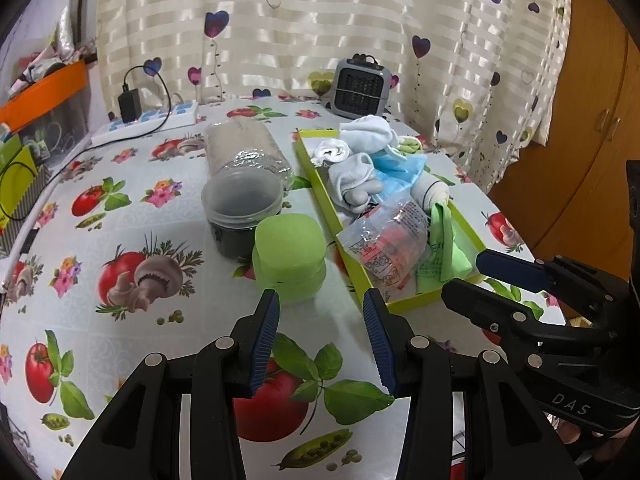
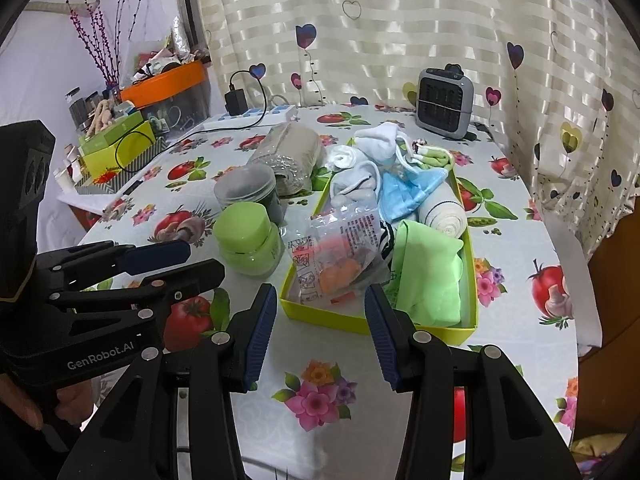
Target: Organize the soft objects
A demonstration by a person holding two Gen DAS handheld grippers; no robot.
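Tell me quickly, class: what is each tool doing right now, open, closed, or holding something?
Left tool: open, holding nothing, above the patterned tablecloth.
Right tool: open, holding nothing, facing the yellow-green cardboard tray.

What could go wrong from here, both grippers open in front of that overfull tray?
1. The yellow-green tray is heaped; pulling the clear plastic packet could drag the blue face mask or the socks out with it.
2. The green jar stands just ahead of the left gripper; a reach forward may knock it.
3. The right gripper sits near the tray's front wall and could shove the light tray.
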